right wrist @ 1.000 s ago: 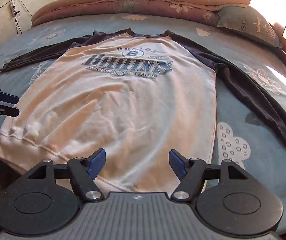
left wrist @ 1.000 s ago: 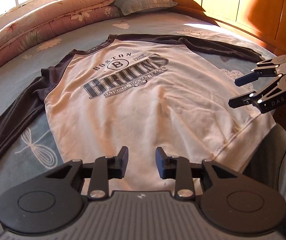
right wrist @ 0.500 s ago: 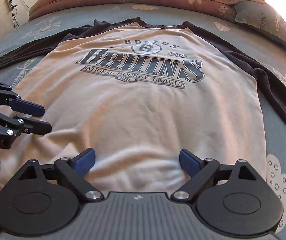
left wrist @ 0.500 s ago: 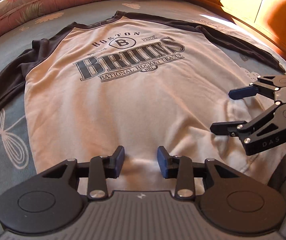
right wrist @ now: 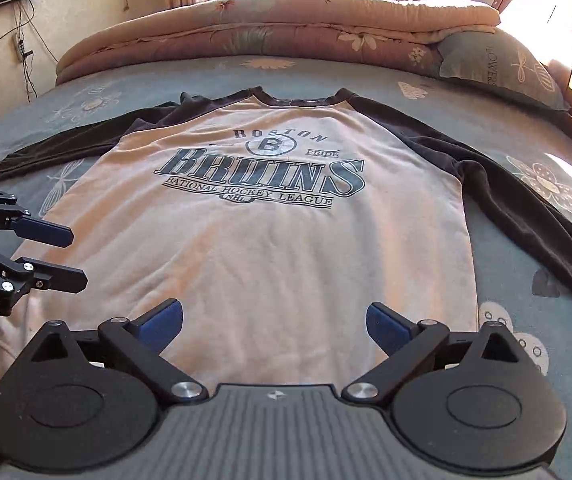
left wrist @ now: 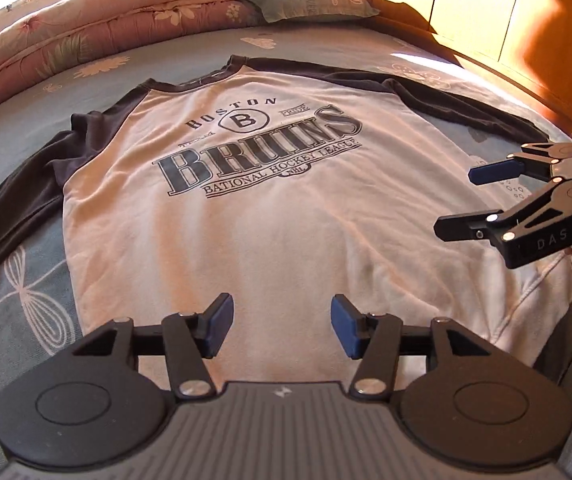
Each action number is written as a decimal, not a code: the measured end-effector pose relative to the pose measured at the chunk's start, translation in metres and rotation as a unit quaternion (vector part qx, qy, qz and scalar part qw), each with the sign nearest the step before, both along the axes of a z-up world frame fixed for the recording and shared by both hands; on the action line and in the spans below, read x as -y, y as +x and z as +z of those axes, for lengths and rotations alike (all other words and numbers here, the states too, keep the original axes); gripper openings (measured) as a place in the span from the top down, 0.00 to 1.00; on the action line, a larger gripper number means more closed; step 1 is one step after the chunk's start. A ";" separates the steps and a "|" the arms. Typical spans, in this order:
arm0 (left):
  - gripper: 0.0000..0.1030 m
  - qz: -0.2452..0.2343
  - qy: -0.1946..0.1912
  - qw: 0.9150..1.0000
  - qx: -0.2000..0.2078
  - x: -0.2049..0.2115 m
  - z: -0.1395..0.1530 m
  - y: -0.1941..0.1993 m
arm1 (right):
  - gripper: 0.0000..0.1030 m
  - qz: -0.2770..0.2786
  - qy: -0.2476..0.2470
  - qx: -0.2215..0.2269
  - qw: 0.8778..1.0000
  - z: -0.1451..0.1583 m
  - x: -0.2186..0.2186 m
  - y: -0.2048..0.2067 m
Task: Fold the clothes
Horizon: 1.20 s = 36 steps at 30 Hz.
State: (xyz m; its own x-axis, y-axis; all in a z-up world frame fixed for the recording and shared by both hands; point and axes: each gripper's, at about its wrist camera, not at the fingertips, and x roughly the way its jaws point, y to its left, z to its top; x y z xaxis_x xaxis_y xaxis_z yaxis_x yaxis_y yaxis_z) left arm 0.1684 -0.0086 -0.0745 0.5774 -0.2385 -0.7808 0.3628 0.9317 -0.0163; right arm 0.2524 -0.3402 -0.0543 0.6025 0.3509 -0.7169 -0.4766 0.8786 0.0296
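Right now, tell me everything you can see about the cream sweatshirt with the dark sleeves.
The cream sweatshirt with dark sleeves lies flat and unfolded, front up, on the blue floral bedspread. It looks like soft fleece, with a dark collar, ribbed hem and a printed "Boston Bruins, National Hockey League" graphic. Both sleeves spread outward, lightly rumpled. Both open grippers hover near its hem; neither visibly touches it.

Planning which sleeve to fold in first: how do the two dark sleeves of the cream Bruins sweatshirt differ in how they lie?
In the right wrist view, the left dark sleeve runs nearly straight out sideways from the shoulder, while the right dark sleeve angles down alongside the cream body. The left sleeve's cuff end shows on the blue bedspread; the right sleeve's end runs out of frame. Both lie flat and unfolded, untouched by either gripper.
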 end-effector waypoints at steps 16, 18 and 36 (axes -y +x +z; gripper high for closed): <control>0.44 0.035 -0.048 0.998 -0.006 -0.058 0.023 -0.021 | 0.00 -0.037 0.046 -0.041 0.997 0.004 0.078 -0.027; 0.43 0.040 -0.067 0.997 -0.011 -0.057 0.022 0.004 | 0.00 -0.030 0.069 -0.052 0.996 0.003 0.070 -0.013; 0.39 0.014 -0.090 0.996 -0.026 -0.060 0.019 -0.007 | 0.00 -0.042 0.159 -0.078 0.983 -0.024 0.077 0.009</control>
